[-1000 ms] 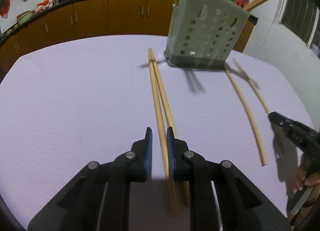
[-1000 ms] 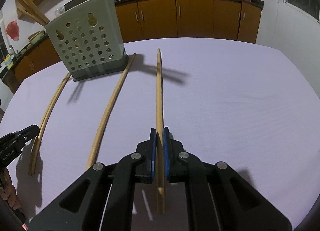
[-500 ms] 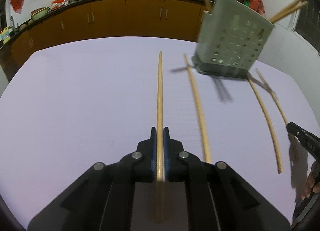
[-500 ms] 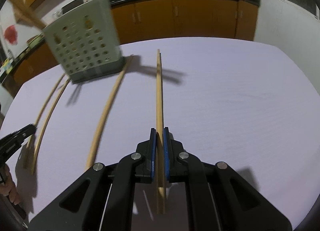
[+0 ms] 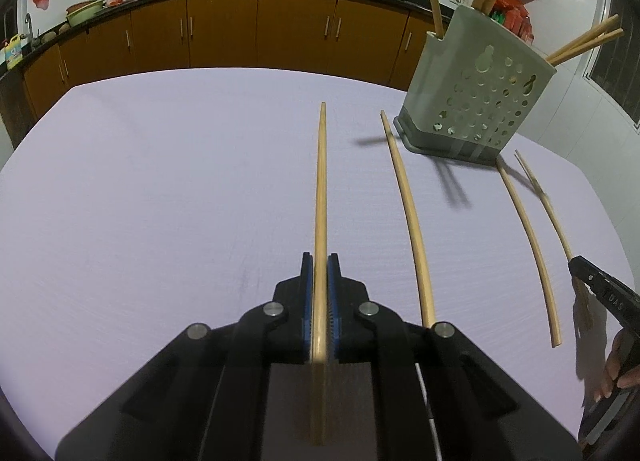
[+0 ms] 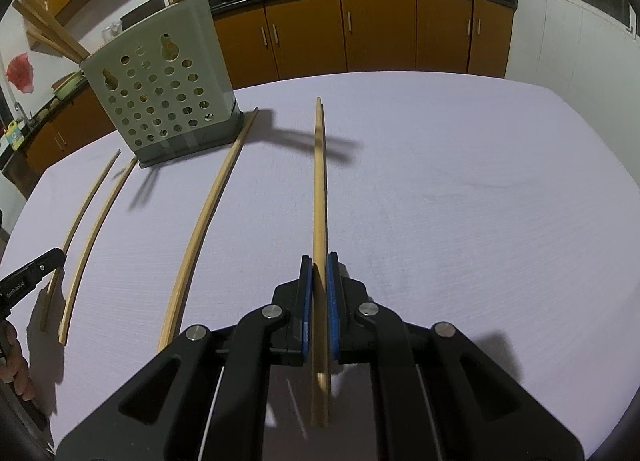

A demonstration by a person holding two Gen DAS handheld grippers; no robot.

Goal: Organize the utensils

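My left gripper [image 5: 319, 261] is shut on a long wooden chopstick [image 5: 321, 189] and holds it above the lilac table [image 5: 160, 189], pointing forward. My right gripper [image 6: 319, 261] is shut on another wooden chopstick [image 6: 319, 181], also lifted off the table. A grey perforated utensil holder [image 5: 476, 97] with several chopsticks standing in it sits at the far right in the left wrist view and at the far left in the right wrist view [image 6: 160, 93]. Three loose chopsticks lie on the table: one [image 5: 408, 213] near the left gripper and two [image 5: 528, 237] further right.
The right gripper's tip [image 5: 600, 293] shows at the right edge of the left wrist view. The left gripper's tip [image 6: 32, 277] shows at the left edge of the right wrist view. Brown kitchen cabinets [image 5: 224, 33] with pans stand behind the table.
My left gripper closed on one of the two chopsticks lying between its fingers and lifted it, leaving the other on the table. My right gripper stays shut on its chopstick.
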